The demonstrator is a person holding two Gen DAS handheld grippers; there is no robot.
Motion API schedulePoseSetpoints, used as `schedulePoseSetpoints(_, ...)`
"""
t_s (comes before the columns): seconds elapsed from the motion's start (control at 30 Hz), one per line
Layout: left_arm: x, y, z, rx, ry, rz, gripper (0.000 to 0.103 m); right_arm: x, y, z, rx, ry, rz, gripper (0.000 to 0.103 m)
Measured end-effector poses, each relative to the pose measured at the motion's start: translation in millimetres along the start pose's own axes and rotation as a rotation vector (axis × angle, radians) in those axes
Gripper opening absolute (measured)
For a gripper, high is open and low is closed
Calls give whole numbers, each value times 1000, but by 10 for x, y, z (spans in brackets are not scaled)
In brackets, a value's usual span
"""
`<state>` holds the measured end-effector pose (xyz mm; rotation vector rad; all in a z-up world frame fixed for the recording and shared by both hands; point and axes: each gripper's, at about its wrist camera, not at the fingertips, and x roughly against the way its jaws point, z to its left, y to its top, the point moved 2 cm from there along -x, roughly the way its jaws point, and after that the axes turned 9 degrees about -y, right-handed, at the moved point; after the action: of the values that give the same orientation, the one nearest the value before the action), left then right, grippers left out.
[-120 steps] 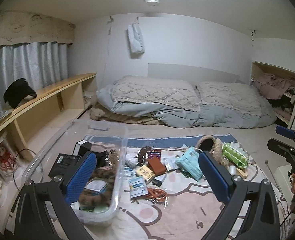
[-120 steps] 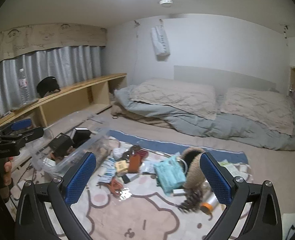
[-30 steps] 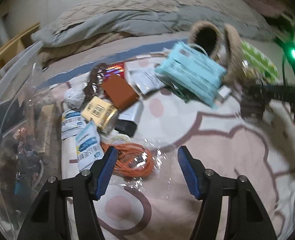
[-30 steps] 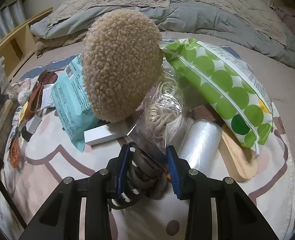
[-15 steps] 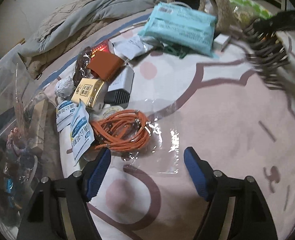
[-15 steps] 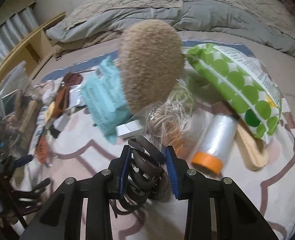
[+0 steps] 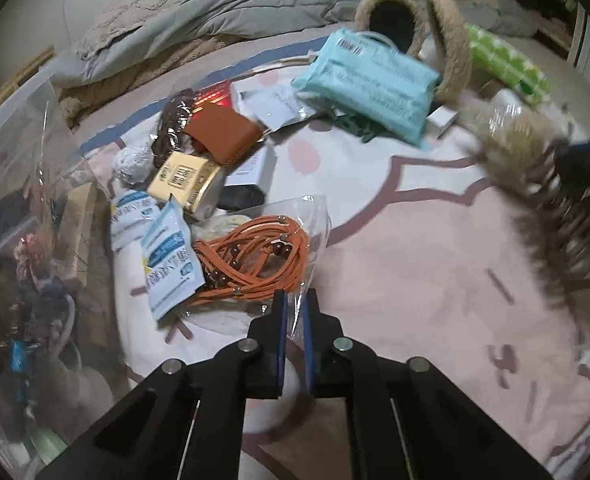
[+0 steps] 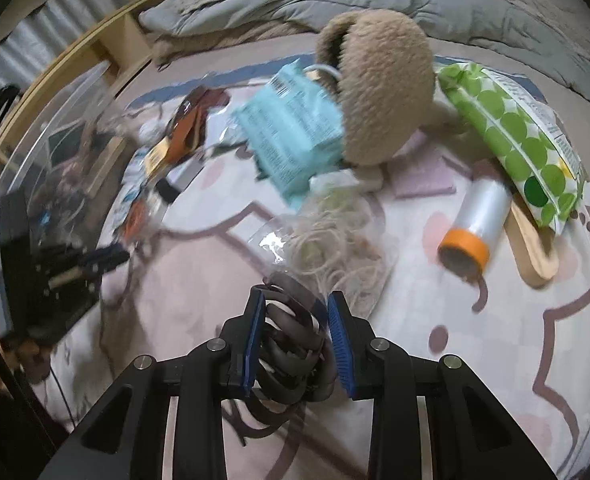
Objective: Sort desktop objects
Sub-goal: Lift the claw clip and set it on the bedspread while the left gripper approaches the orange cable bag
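Observation:
An orange cord in a clear plastic bag [image 7: 251, 252] lies on the pink patterned mat [image 7: 435, 280]. My left gripper [image 7: 293, 300] is shut on the bag's near corner, the film pinched between its blue pads. My right gripper [image 8: 295, 308] is shut on a dark ribbed hair claw [image 8: 291, 344], held just above the mat. A bag of beige string [image 8: 335, 240] lies right ahead of it. In the left wrist view the claw [image 7: 571, 216] shows blurred at the right edge.
A clear plastic bin [image 7: 23, 120] with several items stands at the left. On the mat lie a teal pack [image 7: 367, 80], fuzzy slippers [image 8: 383, 80], a green dotted pack [image 8: 515, 132], an orange-capped roll [image 8: 471, 228], a yellow box [image 7: 183, 180] and a brown wallet [image 7: 223, 132]. Bedding lies behind.
My left gripper's jaws, wide open half a second ago, have shut on the bag's corner. My right gripper has carried the hair claw leftward, away from the slipper pile.

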<state>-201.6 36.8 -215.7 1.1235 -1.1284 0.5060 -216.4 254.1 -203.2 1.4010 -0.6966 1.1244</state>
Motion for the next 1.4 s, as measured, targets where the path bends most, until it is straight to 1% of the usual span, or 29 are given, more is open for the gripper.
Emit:
schedulePoseSetpoints(0.1,90,-66,-105,-12,-27,10,7,63,-136,96,36,6,30,33)
schedulePoseSetpoints(0.2,198,-191,-220,-38,-75,14,6,138,-303,196,67,7,48,33)
schedulePoseSetpoints(0.4,477,-474,-388,-37,-211,19,5,295,-749,362,81,48,97,32)
schedulePoseSetpoints(0.57,638,-786,-585,-68,-299,60,5,332,-1009,450,68,53,142,32)
schedulePoseSetpoints(0.7,709,-991,-710,-103,-334,94,5,349,-1102,478,66,48,154,32)
schedulePoseSetpoints(0.8,721,-1112,-724,-104,-336,105,6,387,-1099,488,61,54,133,33)
schedulePoseSetpoints(0.87,711,-1163,-701,-99,-342,116,14,430,-1074,510,64,54,121,33)
schedulePoseSetpoints(0.9,710,-1178,-685,-95,-342,120,19,452,-1060,516,62,49,118,37)
schedulePoseSetpoints(0.93,712,-1188,-670,-89,-339,120,34,486,-1033,515,56,44,110,50)
schedulePoseSetpoints(0.97,720,-1187,-650,-80,-337,118,53,521,-1009,513,49,37,99,56)
schedulePoseSetpoints(1.0,729,-1181,-637,-73,-341,115,60,555,-977,509,43,29,82,61)
schedulePoseSetpoints(1.03,744,-1174,-627,-65,-351,111,64,585,-941,504,37,26,64,61)
schedulePoseSetpoints(1.13,794,-1147,-634,-55,-387,113,64,637,-797,468,-17,47,36,61)
schedulePoseSetpoints(1.23,835,-1113,-668,-67,-385,104,65,613,-664,479,-61,86,33,61)
schedulePoseSetpoints(1.33,839,-1081,-670,-60,-389,97,65,475,-515,575,-83,175,67,61)
schedulePoseSetpoints(1.4,821,-1071,-664,-52,-393,99,65,329,-439,648,-106,249,119,61)
